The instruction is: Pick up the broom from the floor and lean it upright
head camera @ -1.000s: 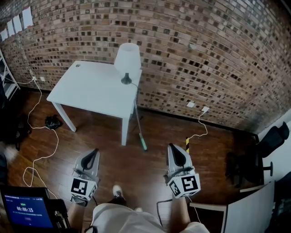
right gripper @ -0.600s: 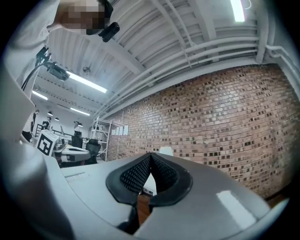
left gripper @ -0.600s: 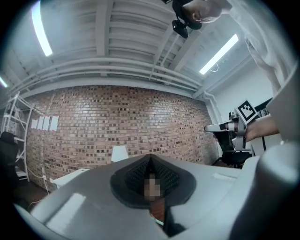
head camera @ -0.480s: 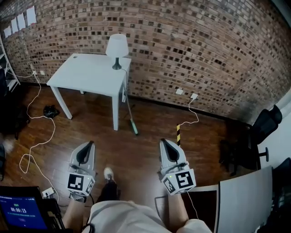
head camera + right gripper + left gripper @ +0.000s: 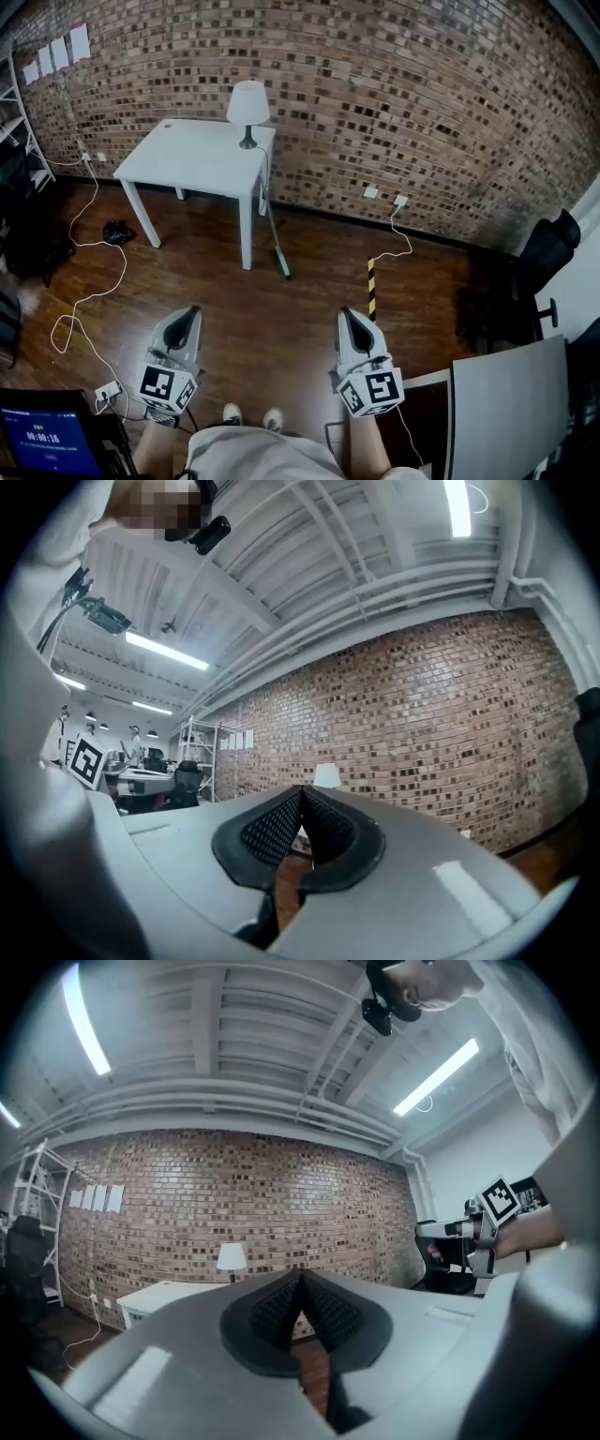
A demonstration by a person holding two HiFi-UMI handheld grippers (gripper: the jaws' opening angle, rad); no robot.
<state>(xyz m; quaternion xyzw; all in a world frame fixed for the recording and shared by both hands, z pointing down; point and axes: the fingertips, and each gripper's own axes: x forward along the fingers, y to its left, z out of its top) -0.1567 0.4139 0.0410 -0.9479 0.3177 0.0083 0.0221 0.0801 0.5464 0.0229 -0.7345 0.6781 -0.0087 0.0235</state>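
Broom point(image 5: 275, 237) leans against table point(image 5: 187, 155); left gripper point(image 5: 190, 313), right gripper point(image 5: 345, 315) closed, empty

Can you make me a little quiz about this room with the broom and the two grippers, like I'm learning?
1. True or false: the lamp stands on the white table.
2. Where is the broom? A) lying flat in the middle of the room B) leaning against the white table C) held in a gripper
3. Fill in the gap: the left gripper and the right gripper are both ____ and hold nothing.

Key: 1 true; 2 B; 3 shut.
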